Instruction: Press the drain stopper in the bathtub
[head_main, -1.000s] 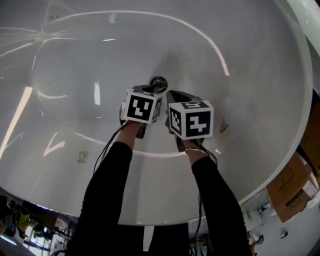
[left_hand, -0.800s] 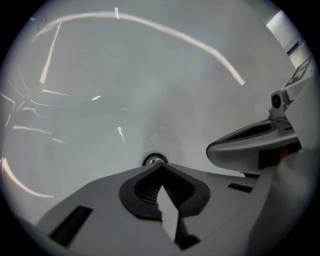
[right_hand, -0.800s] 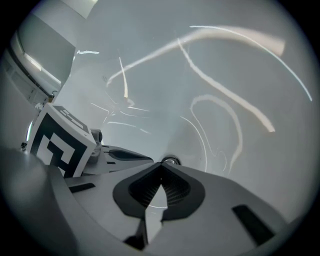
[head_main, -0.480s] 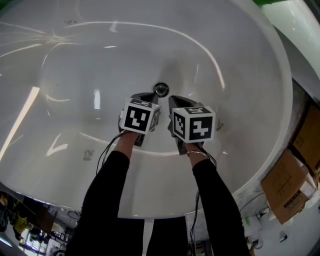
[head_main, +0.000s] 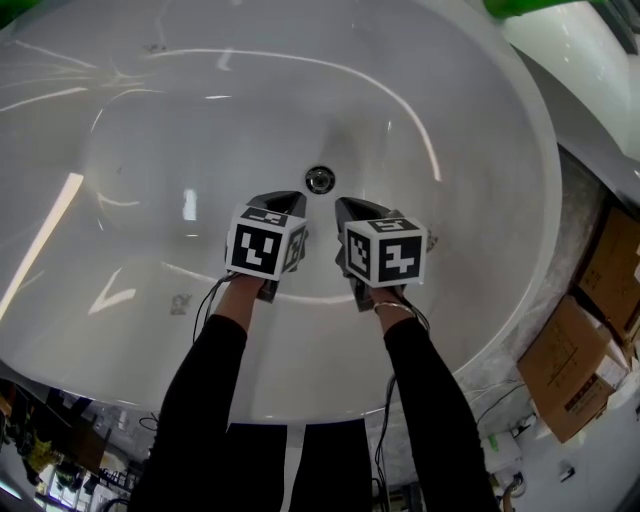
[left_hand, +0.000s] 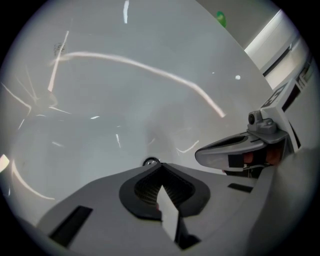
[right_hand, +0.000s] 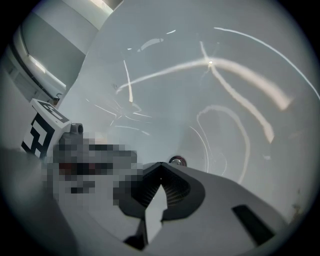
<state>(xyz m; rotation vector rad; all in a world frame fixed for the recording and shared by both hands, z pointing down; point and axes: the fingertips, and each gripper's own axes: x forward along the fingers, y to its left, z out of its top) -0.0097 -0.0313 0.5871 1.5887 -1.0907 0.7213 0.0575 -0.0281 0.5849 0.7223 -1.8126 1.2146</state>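
The round chrome drain stopper (head_main: 319, 180) sits in the floor of the white bathtub (head_main: 150, 150). Both grippers hover just short of it, side by side and apart from it. My left gripper (head_main: 283, 202) points at the stopper from its near left, and my right gripper (head_main: 352, 208) from its near right. In the left gripper view the jaws meet at their tips (left_hand: 161, 167), shut on nothing, with the stopper (left_hand: 150, 162) just beyond them. The right gripper view shows the same: tips (right_hand: 161, 165) closed and empty, the stopper (right_hand: 176, 160) a little past them.
The tub's rim (head_main: 545, 250) curves down the right side. Beyond it stand cardboard boxes (head_main: 590, 340) on the floor, with cables near them. A small dark mark (head_main: 180, 303) lies on the tub floor at the near left. Cluttered items show below the near rim (head_main: 60, 460).
Both grippers have drawn back toward me from the drain. The stopper, partly covered by the left gripper's tip a second ago, now shows fully.
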